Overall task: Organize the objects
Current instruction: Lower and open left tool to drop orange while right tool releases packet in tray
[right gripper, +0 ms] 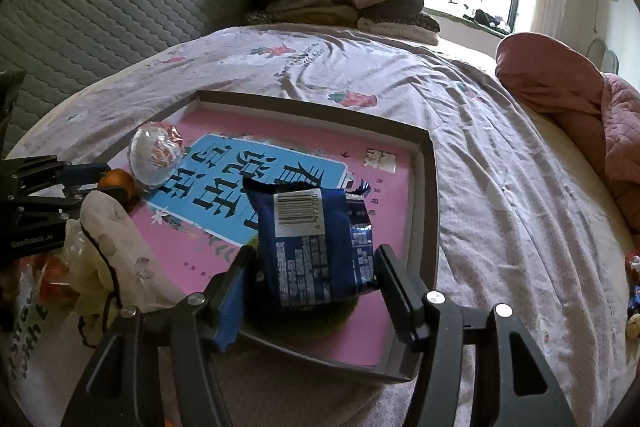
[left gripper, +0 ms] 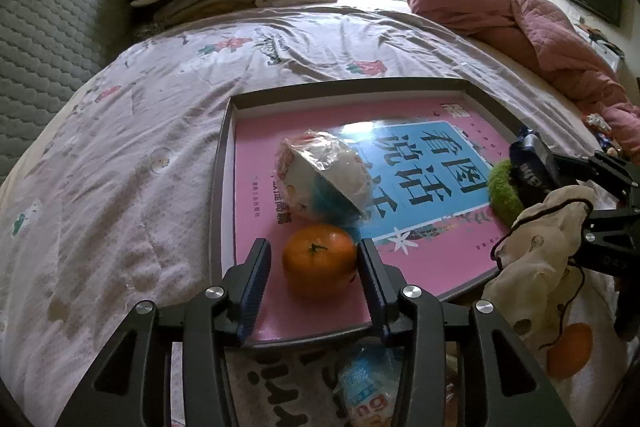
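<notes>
Left tool [left gripper: 314, 263] angled downward, fingers apart around round orange tangerine [left gripper: 319, 259], right tool [right gripper: 310, 273] apart around crinkled blue snack packet [right gripper: 316, 247], both over shallow grey-rimmed pink tray [right gripper: 430, 195], bare pink floor between them.

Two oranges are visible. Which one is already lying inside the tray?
The orange between the left gripper fingers, on the tray's pink book. The other orange lies outside, behind the cloth bag.
</notes>
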Tool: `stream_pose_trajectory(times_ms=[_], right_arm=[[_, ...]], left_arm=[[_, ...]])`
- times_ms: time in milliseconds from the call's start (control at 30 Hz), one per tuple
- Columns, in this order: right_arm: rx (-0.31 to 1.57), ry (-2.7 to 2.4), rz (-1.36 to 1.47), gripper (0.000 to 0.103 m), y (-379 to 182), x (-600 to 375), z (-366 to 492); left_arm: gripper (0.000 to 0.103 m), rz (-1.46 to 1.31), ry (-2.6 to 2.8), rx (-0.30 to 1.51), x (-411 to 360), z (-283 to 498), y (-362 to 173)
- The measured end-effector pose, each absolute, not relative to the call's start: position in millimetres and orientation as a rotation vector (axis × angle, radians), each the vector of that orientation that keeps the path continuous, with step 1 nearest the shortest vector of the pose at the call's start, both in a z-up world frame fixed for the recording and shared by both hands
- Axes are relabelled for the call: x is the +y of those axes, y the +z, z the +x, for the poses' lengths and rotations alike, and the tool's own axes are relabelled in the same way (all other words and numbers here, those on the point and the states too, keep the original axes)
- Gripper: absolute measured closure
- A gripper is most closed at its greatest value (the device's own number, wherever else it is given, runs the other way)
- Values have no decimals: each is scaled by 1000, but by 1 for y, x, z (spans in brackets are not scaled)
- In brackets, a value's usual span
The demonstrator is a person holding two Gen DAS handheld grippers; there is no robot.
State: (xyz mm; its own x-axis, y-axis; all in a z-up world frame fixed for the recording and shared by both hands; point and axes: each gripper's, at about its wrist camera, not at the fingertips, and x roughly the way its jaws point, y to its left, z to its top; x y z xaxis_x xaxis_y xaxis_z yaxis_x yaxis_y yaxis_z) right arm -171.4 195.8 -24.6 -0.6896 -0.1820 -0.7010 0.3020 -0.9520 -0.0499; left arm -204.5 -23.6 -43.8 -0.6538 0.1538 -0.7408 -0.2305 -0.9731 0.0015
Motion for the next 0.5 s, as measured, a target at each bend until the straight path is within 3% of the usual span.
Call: stream_pose_trajectory(times_ms=[500], right_arm=[[231, -2665, 1052, 40, -18, 195, -166]], left_arm=[[55, -1159, 2694, 144, -25, -200, -36]])
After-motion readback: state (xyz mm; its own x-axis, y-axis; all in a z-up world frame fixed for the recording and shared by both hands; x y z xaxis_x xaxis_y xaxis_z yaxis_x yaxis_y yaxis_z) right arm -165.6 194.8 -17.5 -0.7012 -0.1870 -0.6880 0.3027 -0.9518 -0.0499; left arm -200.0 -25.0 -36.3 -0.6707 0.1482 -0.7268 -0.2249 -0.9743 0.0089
